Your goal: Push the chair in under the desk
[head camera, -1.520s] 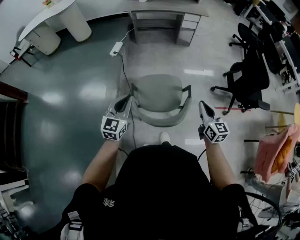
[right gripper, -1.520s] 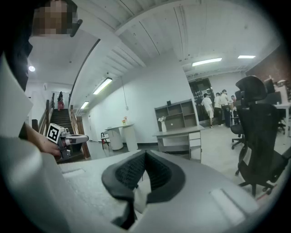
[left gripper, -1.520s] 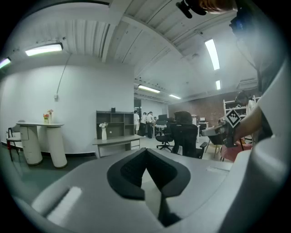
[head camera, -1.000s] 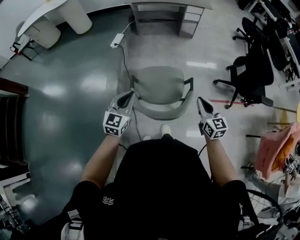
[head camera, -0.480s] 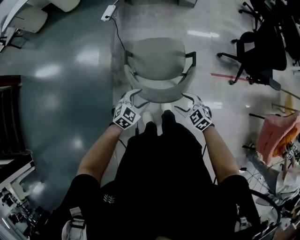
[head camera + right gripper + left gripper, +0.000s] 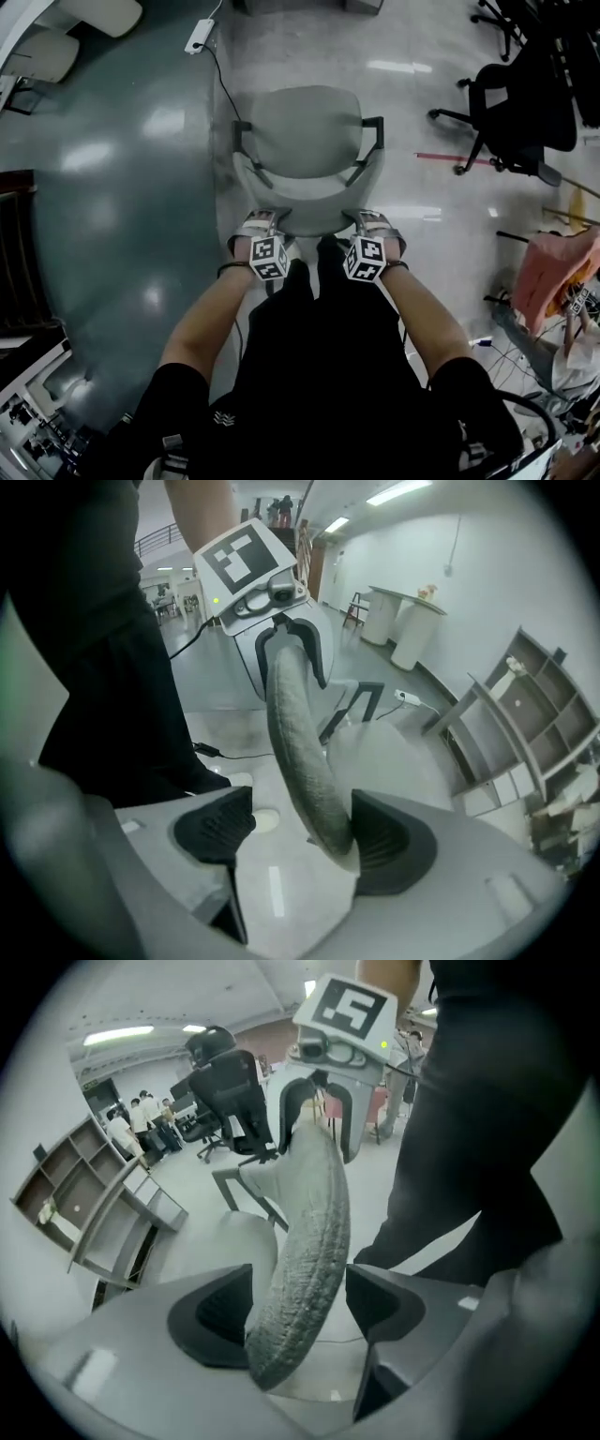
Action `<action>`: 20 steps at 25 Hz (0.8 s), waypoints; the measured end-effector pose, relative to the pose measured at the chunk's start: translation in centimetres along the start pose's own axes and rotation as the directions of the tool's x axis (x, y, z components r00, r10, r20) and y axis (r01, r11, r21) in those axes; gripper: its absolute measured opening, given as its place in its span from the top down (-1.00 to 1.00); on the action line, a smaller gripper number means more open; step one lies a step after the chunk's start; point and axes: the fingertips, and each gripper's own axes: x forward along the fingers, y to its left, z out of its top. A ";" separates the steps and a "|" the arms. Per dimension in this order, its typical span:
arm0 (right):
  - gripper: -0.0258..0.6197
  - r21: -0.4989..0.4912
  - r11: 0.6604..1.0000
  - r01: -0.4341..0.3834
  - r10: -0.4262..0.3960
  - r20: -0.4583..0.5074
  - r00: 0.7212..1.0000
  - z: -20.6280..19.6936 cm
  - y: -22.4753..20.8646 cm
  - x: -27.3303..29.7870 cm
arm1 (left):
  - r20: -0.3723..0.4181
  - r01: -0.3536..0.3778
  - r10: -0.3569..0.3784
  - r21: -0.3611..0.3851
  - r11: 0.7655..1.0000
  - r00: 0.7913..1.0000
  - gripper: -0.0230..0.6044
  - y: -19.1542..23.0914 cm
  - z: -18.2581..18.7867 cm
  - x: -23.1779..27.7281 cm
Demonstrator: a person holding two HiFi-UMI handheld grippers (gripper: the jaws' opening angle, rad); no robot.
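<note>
grey chair [image 6: 309,141] stands on glossy floor [image 6: 122,187]. its curved, rough-woven backrest [image 6: 309,1241] sits loose between the opening jaws of left gripper [image 6: 261,225] and right gripper [image 6: 370,223], both bearing black-white square markers [image 6: 268,258].

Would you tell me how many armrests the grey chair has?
2. The left armrest flanks the grey chair seat at the head view's left, the right armrest at its right; none appears hidden.
</note>
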 end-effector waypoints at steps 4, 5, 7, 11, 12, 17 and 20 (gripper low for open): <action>-0.03 -0.060 0.998 -0.015 0.012 -0.050 0.999 -0.5 -0.4 1.5 | -0.076 0.003 -0.004 -0.019 1.000 0.997 0.08 0.8 -0.8 1.5; 0.26 -0.063 0.998 -0.002 -0.002 -0.062 0.998 -0.6 -0.9 1.6 | -0.079 0.008 -0.011 -0.039 0.999 0.997 0.13 1.0 -0.8 1.6; 0.46 -0.059 0.998 -0.004 -0.001 -0.083 0.997 -0.8 -1.6 1.8 | -0.085 0.029 -0.035 -0.065 0.997 0.996 0.14 1.2 -0.7 1.7; 0.47 -0.070 0.997 -0.027 0.022 -0.073 0.997 -0.7 -2.2 2.1 | -0.116 0.066 -0.076 -0.083 0.994 0.990 0.18 1.6 -1.0 1.9; 0.47 -0.068 0.997 -0.035 0.031 -0.065 0.997 -0.6 -2.3 2.1 | -0.127 0.070 -0.080 -0.085 0.994 0.989 0.19 1.7 -1.2 1.9; 0.47 -0.067 0.996 -0.051 0.048 -0.047 0.998 -0.3 -4.1 2.4 | -0.160 0.080 -0.100 -0.127 0.989 0.982 0.21 3.5 -1.5 1.9; 0.49 -0.074 0.996 -0.043 0.040 -0.049 0.998 -0.2 -6.3 2.6 | -0.167 0.091 -0.112 -0.129 0.987 0.979 0.21 5.6 -1.4 2.2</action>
